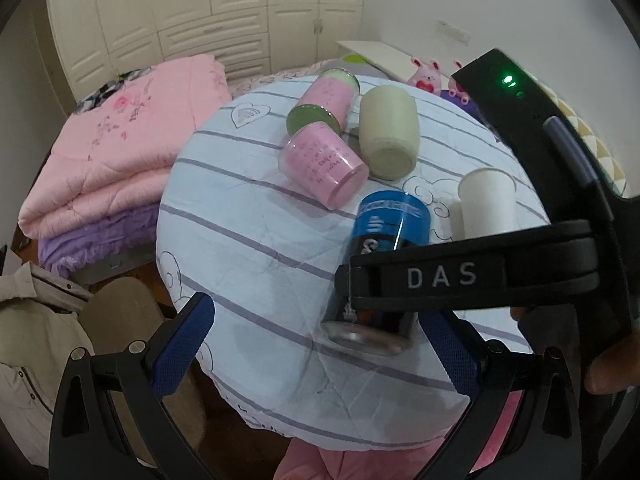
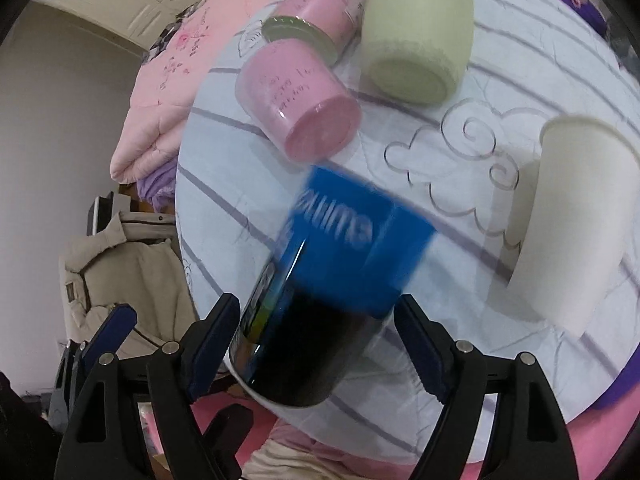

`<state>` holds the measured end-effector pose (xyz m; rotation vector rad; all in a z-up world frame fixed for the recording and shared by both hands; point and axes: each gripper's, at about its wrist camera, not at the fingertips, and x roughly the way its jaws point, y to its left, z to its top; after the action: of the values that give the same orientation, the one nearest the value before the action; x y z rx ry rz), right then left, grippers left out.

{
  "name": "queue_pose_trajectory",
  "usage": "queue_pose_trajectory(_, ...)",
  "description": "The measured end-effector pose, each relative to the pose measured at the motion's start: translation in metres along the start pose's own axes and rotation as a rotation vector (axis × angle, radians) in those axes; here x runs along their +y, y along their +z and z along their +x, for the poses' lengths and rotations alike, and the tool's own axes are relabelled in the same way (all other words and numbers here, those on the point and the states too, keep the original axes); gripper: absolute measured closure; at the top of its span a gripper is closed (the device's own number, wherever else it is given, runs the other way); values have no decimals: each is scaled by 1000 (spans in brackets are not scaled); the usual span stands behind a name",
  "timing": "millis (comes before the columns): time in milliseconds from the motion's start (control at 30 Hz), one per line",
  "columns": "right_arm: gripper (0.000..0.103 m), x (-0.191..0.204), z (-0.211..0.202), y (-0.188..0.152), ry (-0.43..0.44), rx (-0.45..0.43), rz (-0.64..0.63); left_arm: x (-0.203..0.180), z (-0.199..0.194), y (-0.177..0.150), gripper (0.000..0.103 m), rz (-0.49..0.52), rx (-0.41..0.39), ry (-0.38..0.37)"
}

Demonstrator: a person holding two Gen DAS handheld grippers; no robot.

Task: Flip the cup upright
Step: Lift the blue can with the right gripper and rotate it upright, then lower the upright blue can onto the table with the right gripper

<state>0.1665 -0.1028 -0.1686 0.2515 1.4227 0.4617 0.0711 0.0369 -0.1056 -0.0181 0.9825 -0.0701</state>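
Observation:
A blue and black cup is tilted over the round table, its silver rim toward me and low; it is motion-blurred in the right wrist view. My right gripper straddles its lower black part, jaws wide, with a gap on the right side; contact on the left cannot be told. In the left wrist view the right gripper's black body crosses in front of the cup. My left gripper is open and empty, just below and left of the cup.
On the striped white tablecloth lie two pink cups, a cream cup and a white paper cup, all on their sides. Folded pink blankets lie left. A beige coat hangs lower left.

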Motion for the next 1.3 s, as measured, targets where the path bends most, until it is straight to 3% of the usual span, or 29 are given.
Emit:
queue_pose_trajectory(333, 22, -6, -42, -8, -33, -159, -19, -7, -5, 5, 0, -2, -29, -17)
queue_pose_trajectory(600, 19, -7, -97, -43, -155, -448, -189, -21, -13, 7, 0, 22, -51, -9)
queue_pose_trajectory(767, 18, -23, -112, -55, -180, -538, -172, -32, -12, 6, 0, 44, -47, 5)
queue_pose_trajectory(1000, 18, -38, -124, -66, -208, -597, -163, -47, -6, 7, 0, 74, -24, 19)
queue_pose_trajectory(1300, 18, -54, -120, -68, -198, -581, -152, -62, 4, 9, 0, 92, -2, 35)
